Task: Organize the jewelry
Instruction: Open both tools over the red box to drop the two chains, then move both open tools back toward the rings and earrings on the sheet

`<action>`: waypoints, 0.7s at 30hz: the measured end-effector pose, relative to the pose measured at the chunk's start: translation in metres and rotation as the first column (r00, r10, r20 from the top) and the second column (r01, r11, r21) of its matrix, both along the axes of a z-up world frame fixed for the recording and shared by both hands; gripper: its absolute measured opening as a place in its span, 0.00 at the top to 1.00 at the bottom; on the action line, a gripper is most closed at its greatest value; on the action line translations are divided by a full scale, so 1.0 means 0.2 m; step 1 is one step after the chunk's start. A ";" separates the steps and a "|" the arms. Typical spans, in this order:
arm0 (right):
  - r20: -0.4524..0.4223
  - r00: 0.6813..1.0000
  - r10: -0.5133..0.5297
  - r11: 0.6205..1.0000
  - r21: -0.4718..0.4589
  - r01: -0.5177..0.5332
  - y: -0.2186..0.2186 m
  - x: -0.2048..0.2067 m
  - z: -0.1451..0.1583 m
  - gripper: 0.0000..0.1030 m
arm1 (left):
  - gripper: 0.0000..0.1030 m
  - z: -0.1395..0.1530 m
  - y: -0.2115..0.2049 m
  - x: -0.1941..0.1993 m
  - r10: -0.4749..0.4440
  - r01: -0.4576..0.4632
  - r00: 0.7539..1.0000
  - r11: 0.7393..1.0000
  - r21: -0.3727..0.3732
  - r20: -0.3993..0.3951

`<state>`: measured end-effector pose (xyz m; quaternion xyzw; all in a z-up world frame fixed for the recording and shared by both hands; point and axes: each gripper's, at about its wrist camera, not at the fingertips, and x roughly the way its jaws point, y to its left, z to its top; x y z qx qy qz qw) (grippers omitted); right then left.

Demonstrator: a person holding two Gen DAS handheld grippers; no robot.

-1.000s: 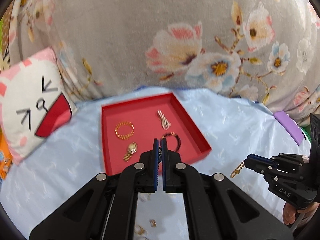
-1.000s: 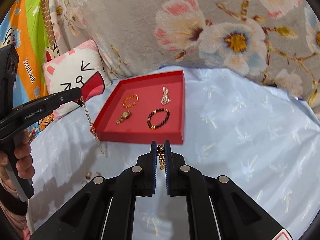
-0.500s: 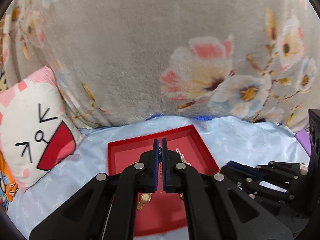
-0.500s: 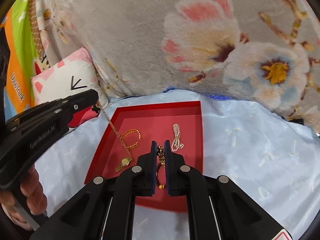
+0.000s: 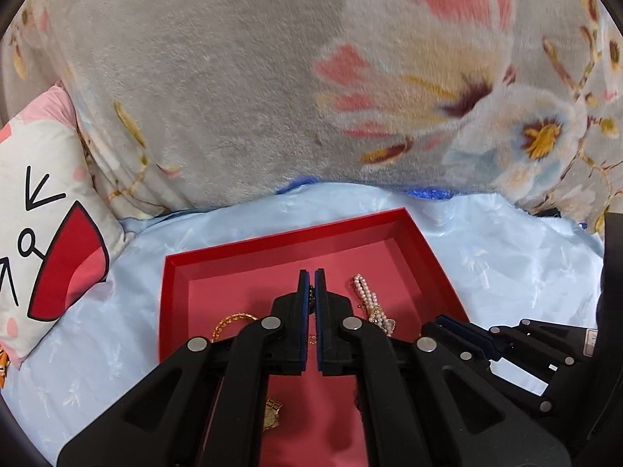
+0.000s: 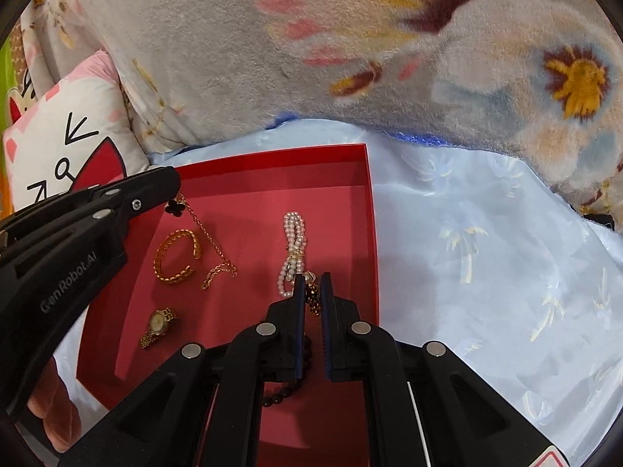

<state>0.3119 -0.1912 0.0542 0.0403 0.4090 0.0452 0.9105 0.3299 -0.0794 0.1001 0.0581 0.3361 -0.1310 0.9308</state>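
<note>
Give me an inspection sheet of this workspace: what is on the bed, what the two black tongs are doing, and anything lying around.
Surface: pale blue sheet, wrinkled.
Job's things: red tray holds a gold bangle, a gold watch, a pearl strand and a dark bead bracelet. A gold chain with a black clover charm hangs from the left tongs, its lower end on the tray floor.
Clutter: nothing seen.
Grippers: left tongs shut on the gold chain; right tongs shut on the chain's other end, over the tray.
Cables: nothing seen.
Surroundings: floral blanket behind, cat-face pillow at left.
</note>
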 end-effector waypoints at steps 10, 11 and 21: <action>0.056 0.998 -0.006 1.000 0.023 0.005 -0.05 -0.07 0.07 0.90 | 0.80 -0.03 0.00 -0.03 0.040 -0.040 0.999 0.999 0.017 0.011; 0.062 0.998 -0.001 1.000 0.022 0.000 -0.05 -0.09 0.08 0.90 | 0.78 -0.02 0.02 -0.05 0.046 -0.046 0.999 0.999 0.019 0.025; 0.112 0.994 0.018 0.998 0.058 -0.025 -0.17 -0.60 0.15 0.80 | 0.67 0.03 0.26 -0.45 0.056 -0.059 0.995 0.998 0.038 0.087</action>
